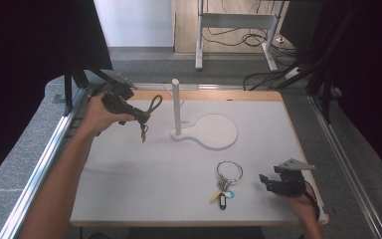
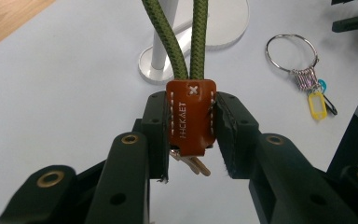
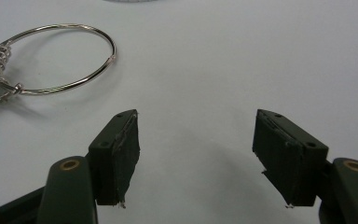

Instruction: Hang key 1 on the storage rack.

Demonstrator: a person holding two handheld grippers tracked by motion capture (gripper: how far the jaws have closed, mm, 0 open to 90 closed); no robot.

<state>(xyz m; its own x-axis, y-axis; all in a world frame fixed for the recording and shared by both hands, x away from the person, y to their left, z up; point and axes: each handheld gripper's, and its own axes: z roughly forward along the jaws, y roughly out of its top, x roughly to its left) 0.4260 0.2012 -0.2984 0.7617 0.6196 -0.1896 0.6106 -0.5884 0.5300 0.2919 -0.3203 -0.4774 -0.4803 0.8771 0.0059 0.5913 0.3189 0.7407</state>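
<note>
**Cord keychain: light, limp, best held by its leather tab**

Grip sits on the brown stitched leather tab (image 2: 190,116) of the olive-green braided cord loop (image 1: 154,104), pinched by the left gripper (image 1: 140,117) above the table, just left of the white post stand (image 1: 176,107). Soft cord flops — the stiffer tab is the firm hold. Small keys (image 2: 192,164) dangle below, light. The right gripper (image 3: 198,158) rests wide open — beside the steel key ring (image 1: 229,170).
</note>
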